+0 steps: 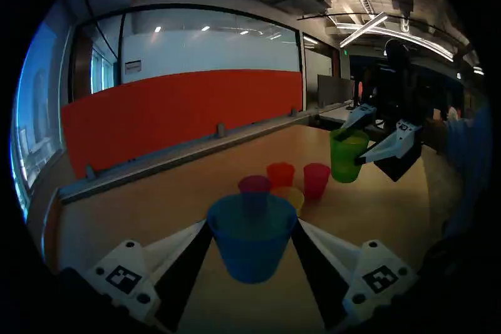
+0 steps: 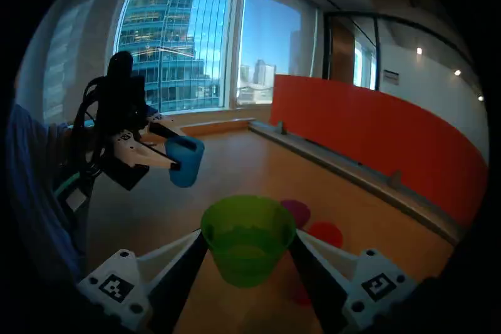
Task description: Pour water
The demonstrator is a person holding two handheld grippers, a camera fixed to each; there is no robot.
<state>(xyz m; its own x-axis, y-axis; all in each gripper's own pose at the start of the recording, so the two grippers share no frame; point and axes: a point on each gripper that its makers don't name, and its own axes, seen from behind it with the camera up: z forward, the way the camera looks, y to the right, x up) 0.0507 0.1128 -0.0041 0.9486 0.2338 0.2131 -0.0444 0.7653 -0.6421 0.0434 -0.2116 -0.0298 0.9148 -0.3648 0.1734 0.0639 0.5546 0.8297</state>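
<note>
Cups are up in the air, one in each gripper. The left gripper (image 1: 252,226) has its two fingers pressed on the sides of a see-through blue plastic cup (image 1: 252,249). The right gripper (image 2: 248,234) is clamped the same way on a see-through green plastic cup (image 2: 247,252). Both cups stand straight up, above the wooden table (image 1: 156,208) and well apart from each other.

I think the pouring has not begun. The green cup may have some water low inside, but I cannot be sure. Next, the two cups need to come close, one rim a bit higher than the other. Then the higher cup must tip slowly so nothing spills.

Four little cups sit on the table between the grippers: a purple one (image 1: 254,185), an orange one (image 1: 280,174), a yellow one (image 1: 289,197) and a red one (image 1: 316,178). They are low down, so they only matter if a gripper drops too far. A long orange wall panel (image 1: 188,108) runs along the far edge of the table. A blue sleeve (image 2: 31,177) is beside the left gripper.
</note>
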